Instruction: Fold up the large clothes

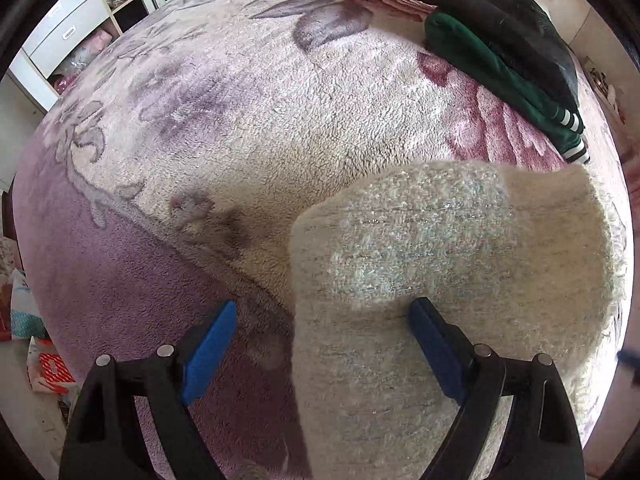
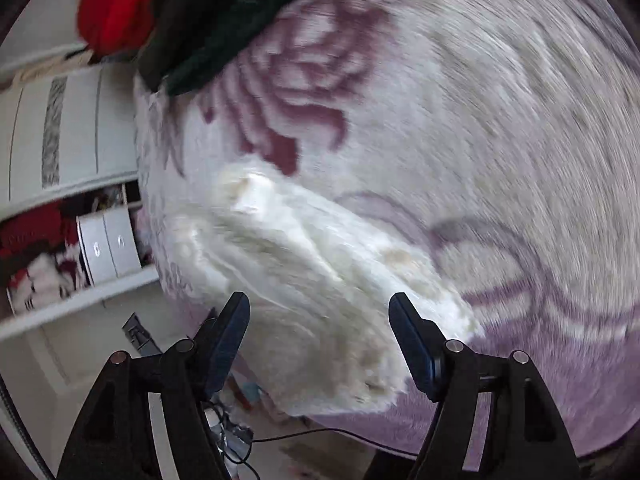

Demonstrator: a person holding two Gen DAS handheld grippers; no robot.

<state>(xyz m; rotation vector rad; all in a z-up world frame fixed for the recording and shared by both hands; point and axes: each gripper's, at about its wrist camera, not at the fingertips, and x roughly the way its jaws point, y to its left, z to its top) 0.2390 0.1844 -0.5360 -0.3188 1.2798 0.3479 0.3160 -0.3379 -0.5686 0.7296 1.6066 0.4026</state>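
Bedroom setting, daylight, fleece-covered bed as work surface.

A plush floral blanket (image 1: 248,128), cream with purple and mauve blooms, covers the bed. White drawer unit (image 1: 60,36) with open cubbies stands beyond its far-left corner. Right wrist view, motion-blurred: white panelled cabinet (image 2: 76,128) above an open shelf (image 2: 80,300); a black cable (image 2: 320,434) trails on pale floor.

Floral blanket (image 1: 248,92) — cream sweater (image 1: 460,248), green garment (image 1: 500,76)
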